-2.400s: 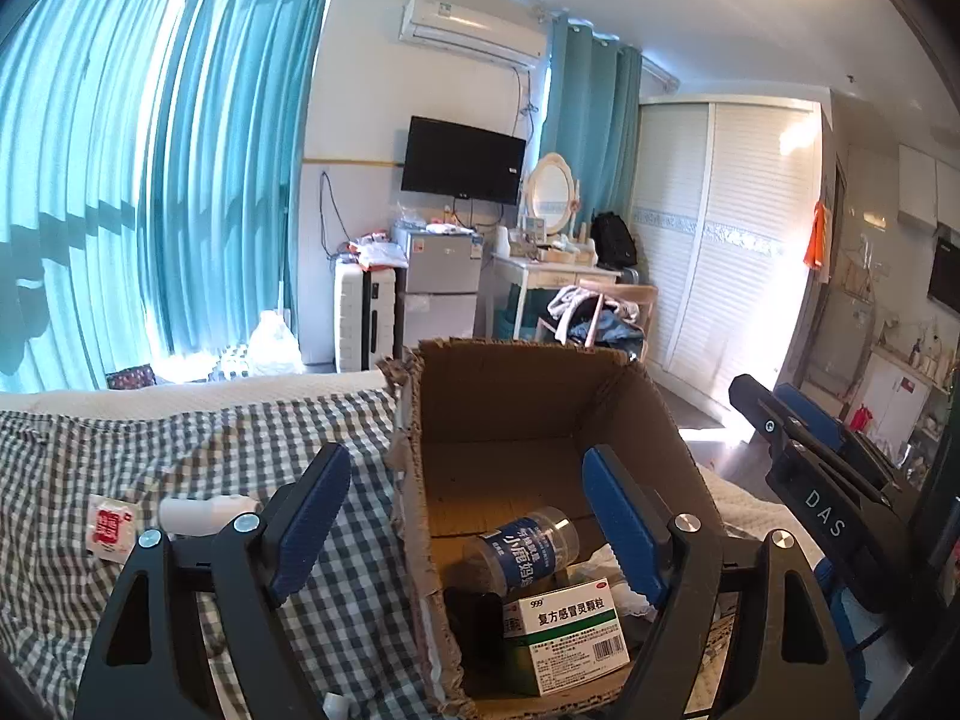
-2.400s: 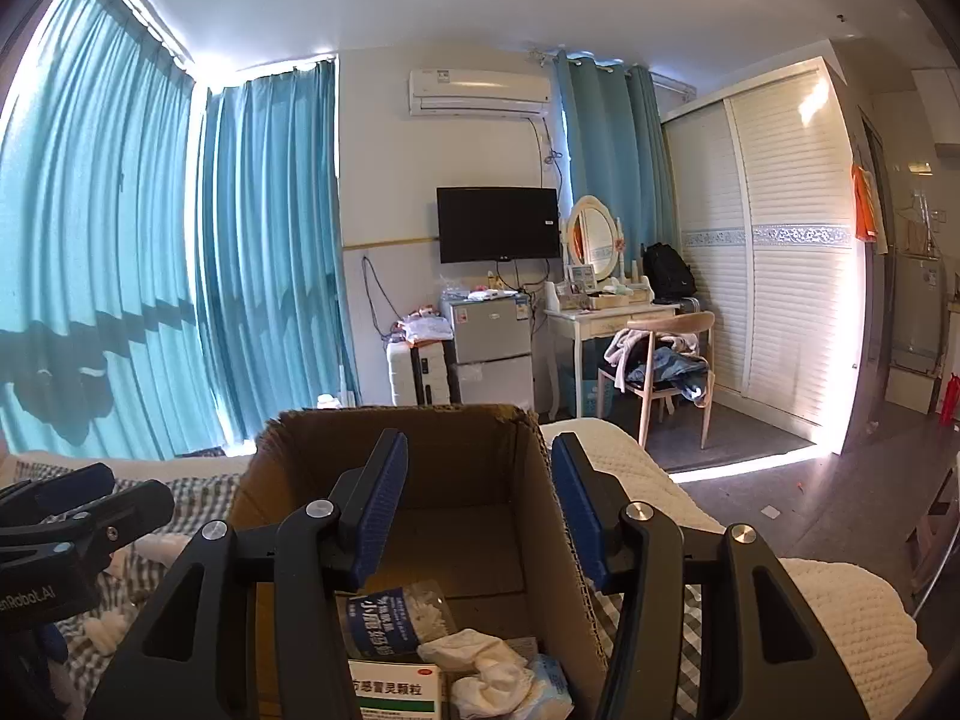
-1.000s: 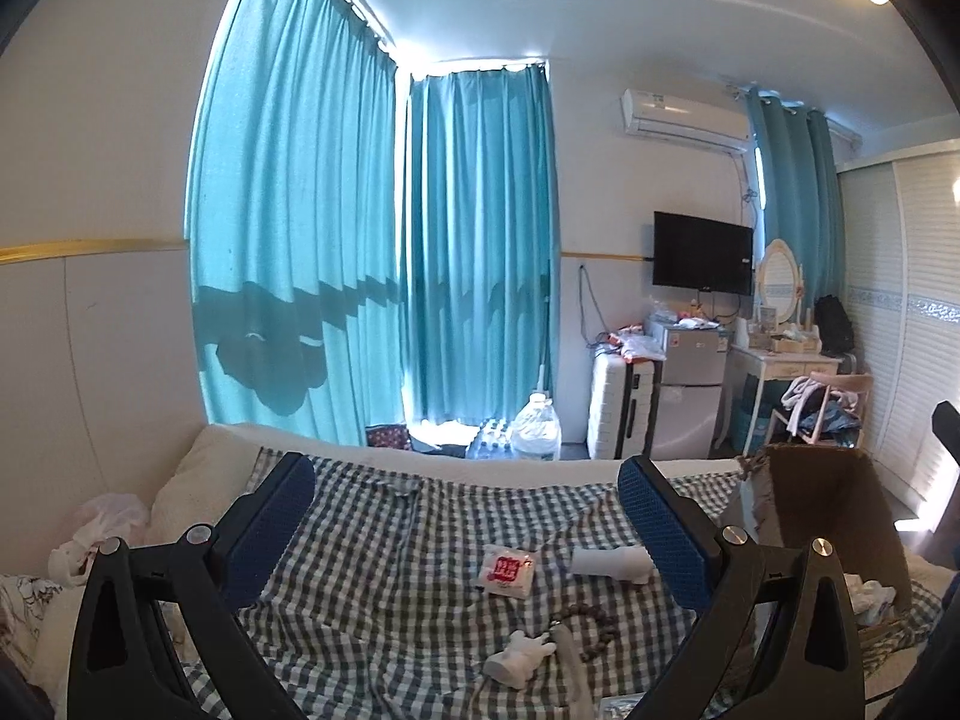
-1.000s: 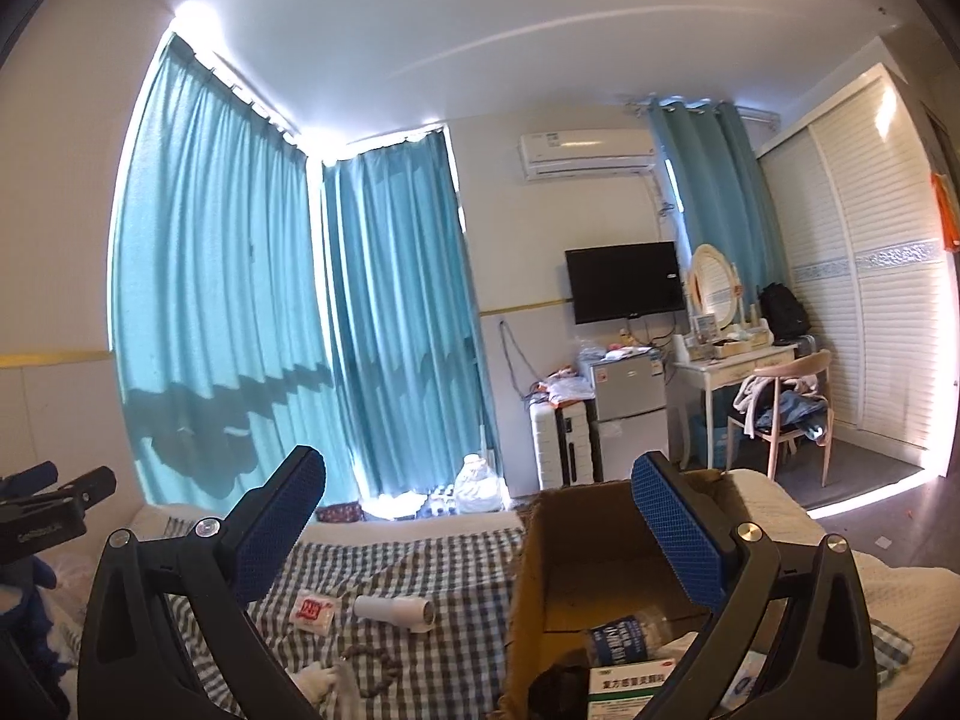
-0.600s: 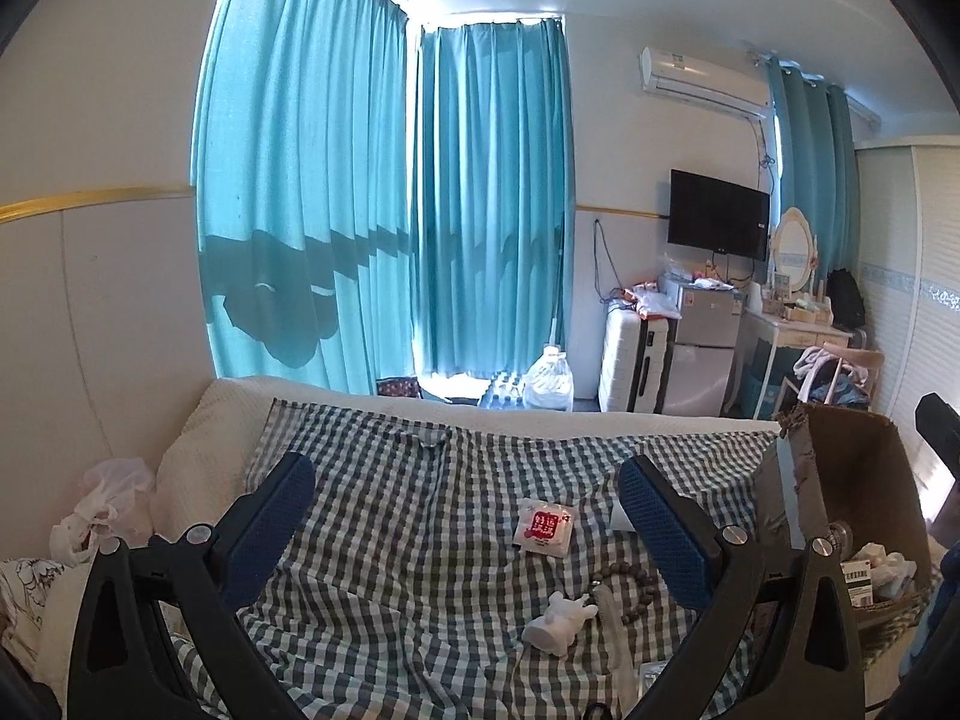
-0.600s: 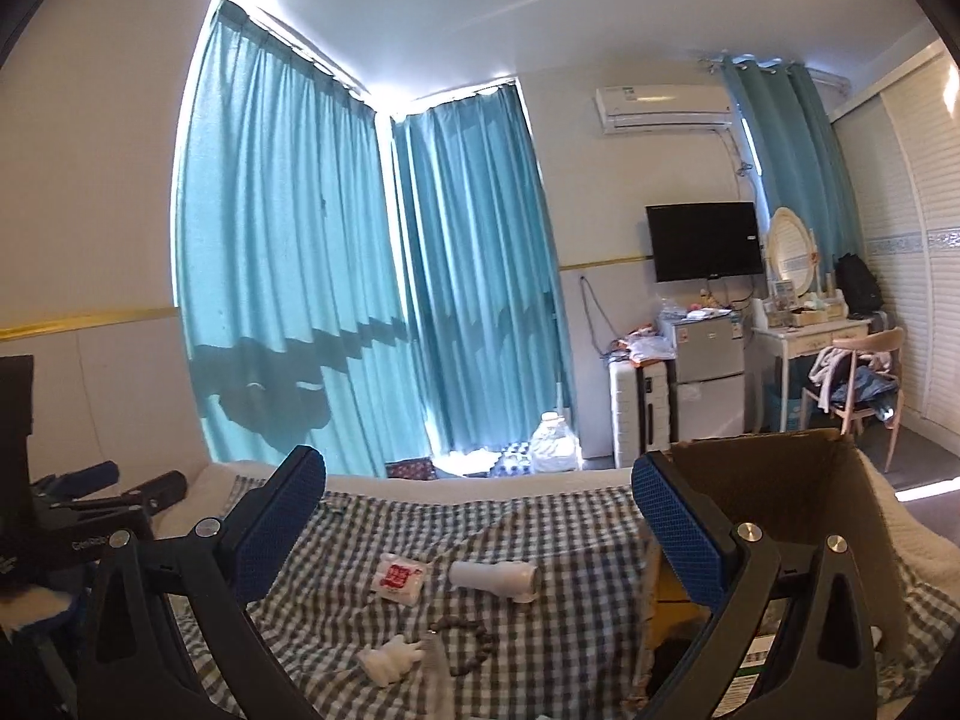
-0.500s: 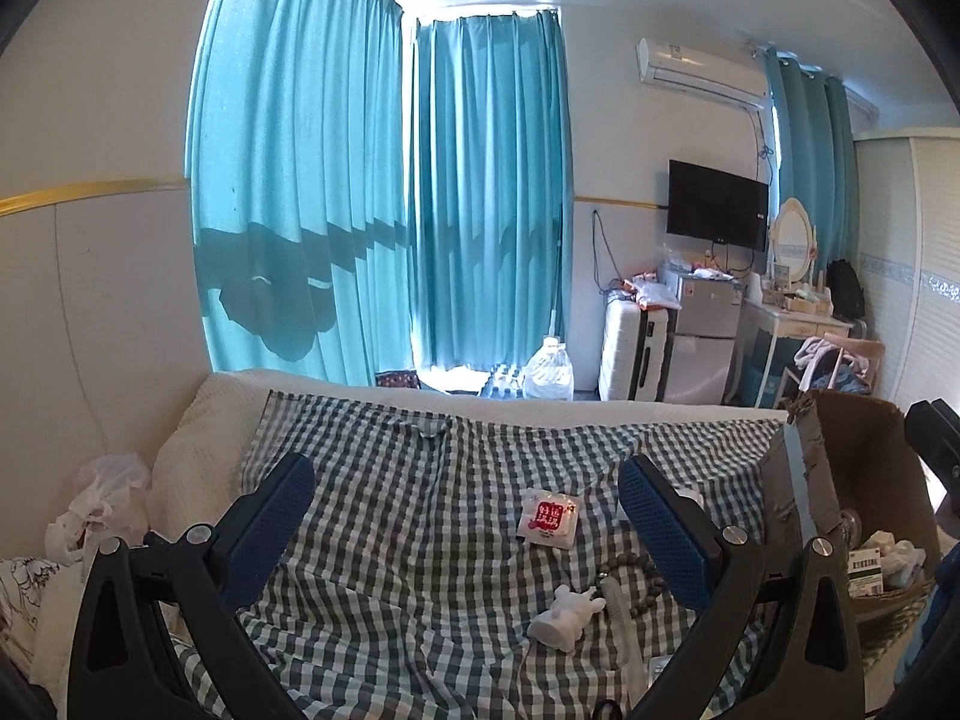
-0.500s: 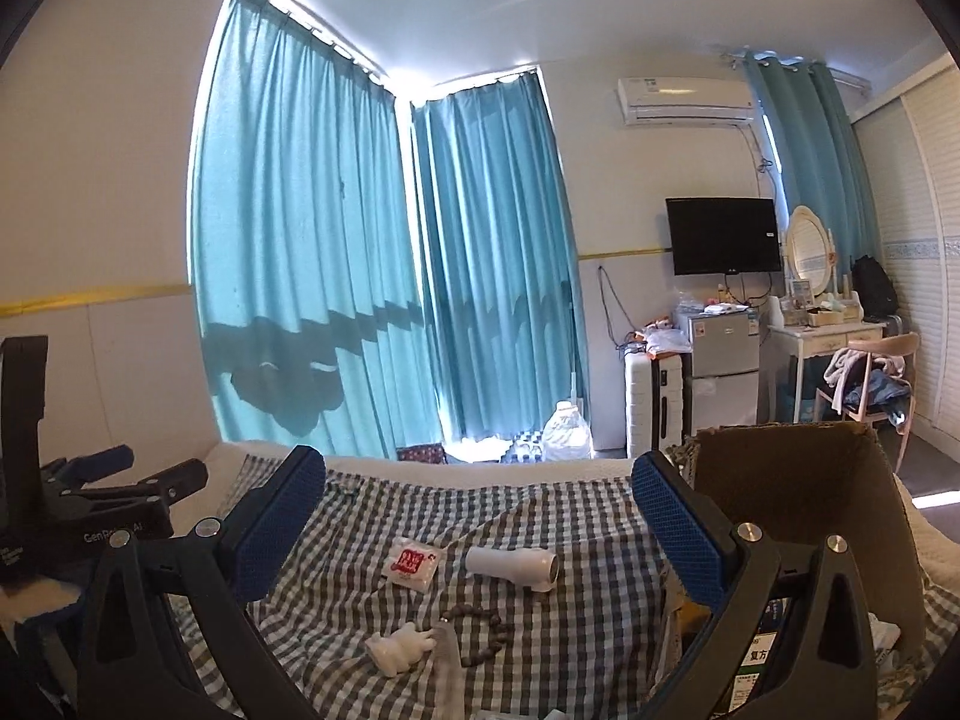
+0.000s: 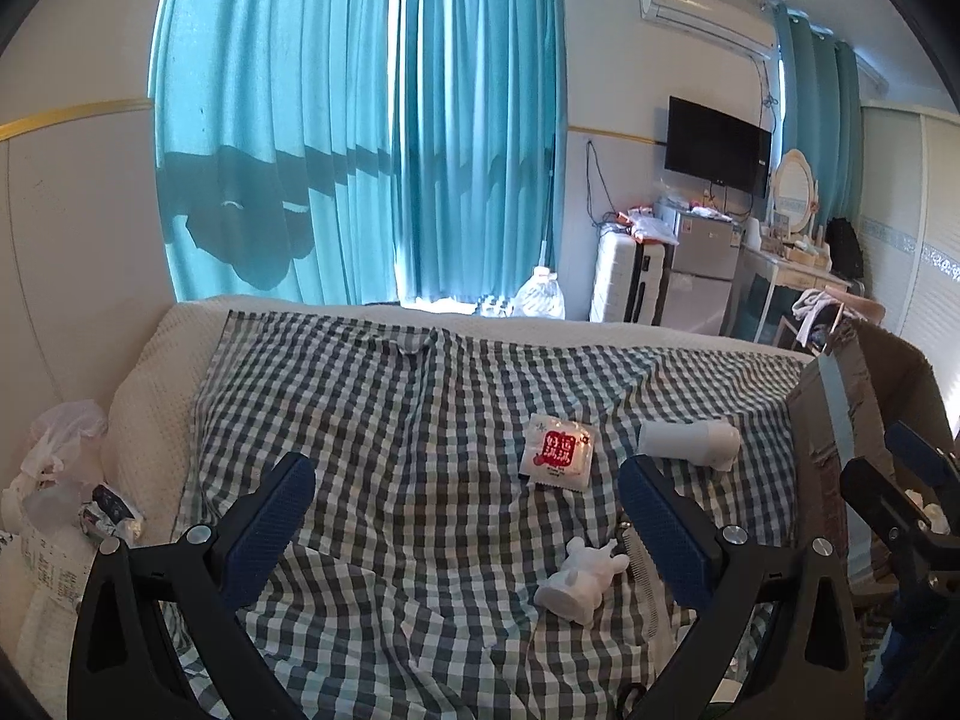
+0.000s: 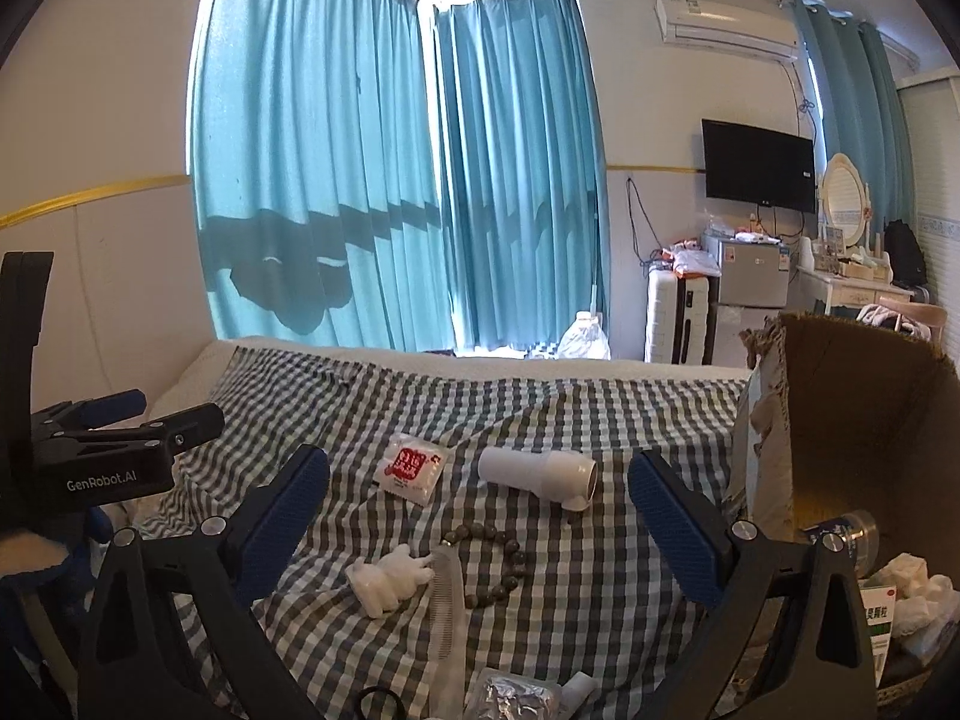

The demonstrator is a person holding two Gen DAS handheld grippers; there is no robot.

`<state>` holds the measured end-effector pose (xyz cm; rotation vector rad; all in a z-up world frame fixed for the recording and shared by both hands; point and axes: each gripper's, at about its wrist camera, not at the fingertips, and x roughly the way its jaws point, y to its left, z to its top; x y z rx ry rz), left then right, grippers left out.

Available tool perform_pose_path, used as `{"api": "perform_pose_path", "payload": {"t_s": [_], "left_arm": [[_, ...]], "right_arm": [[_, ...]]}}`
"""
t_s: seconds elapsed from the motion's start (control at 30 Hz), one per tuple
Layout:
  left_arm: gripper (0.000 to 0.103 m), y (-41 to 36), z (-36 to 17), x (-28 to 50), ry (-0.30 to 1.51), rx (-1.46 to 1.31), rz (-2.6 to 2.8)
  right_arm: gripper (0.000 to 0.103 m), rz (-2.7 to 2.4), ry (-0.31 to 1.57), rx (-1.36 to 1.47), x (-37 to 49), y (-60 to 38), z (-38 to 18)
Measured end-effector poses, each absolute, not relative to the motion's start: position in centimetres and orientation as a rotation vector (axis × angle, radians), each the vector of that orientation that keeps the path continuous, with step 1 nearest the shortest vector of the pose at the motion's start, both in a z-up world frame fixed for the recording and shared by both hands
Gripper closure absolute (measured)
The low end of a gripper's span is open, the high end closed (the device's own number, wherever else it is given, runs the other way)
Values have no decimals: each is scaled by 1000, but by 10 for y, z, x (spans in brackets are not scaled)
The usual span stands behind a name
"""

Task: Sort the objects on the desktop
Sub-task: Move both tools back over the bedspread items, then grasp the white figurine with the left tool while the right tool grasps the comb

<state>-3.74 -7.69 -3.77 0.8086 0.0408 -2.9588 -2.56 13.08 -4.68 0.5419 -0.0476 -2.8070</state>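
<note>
On the checked cloth (image 10: 600, 414) lie a white sachet with a red label (image 10: 410, 465), a white pipe fitting (image 10: 537, 473), a brown bead bracelet (image 10: 492, 564), a white animal figurine (image 10: 387, 581), a clear comb (image 10: 447, 612) and a foil pack (image 10: 516, 696). The left wrist view shows the sachet (image 9: 556, 459), the pipe fitting (image 9: 690, 443) and the figurine (image 9: 579, 579). The cardboard box (image 10: 852, 420) at the right holds a bottle (image 10: 843, 531), a medicine carton and tissues. My left gripper (image 9: 462, 528) and right gripper (image 10: 480, 516) are both open, empty, above the cloth.
A white bedspread (image 9: 150, 420) lies under the cloth, with a plastic bag and wrappers (image 9: 54, 480) at its left edge. Beyond the bed are teal curtains (image 10: 480, 180), a water jug, a suitcase, a small fridge and a dressing table.
Both grippers have swung left, away from the box, and opened wide. They have since dipped and moved closer over the loose objects on the cloth.
</note>
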Motion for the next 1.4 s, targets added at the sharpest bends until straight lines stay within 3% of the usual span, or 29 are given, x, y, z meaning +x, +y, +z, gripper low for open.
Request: {"api": "perform_pose_path", "payload": {"t_s": [0.07, 0.3, 0.9, 1.07, 1.2, 1.3, 1.37, 1.4], "left_arm": [[0, -76, -49, -45, 34, 847, -2951], [0, -76, -78, -65, 157, 912, -2978], [0, -32, -163, -116, -22, 1319, -2930], [0, -18, -186, -127, -106, 1466, -2901], [0, -5, -208, -138, -211, 1594, -2808], [12, -3, -213, -141, -179, 1618, -2808], [33, -4, -212, -141, -122, 1640, -2842], [38, -4, -212, -140, -102, 1650, -2855]], "right_arm": [[11, -2789, -36, 590, -35, 129, -60], [13, -2734, 24, 747, -66, 118, -101], [15, -2465, 67, 1137, -109, 92, -196], [29, -2410, 60, 1236, -115, 88, -210], [31, -2411, 119, 1269, -117, 84, -216], [32, -2399, 191, 1287, -116, 79, -222], [40, -2406, 185, 1288, -115, 80, -222], [43, -2405, 182, 1290, -114, 81, -222]]}}
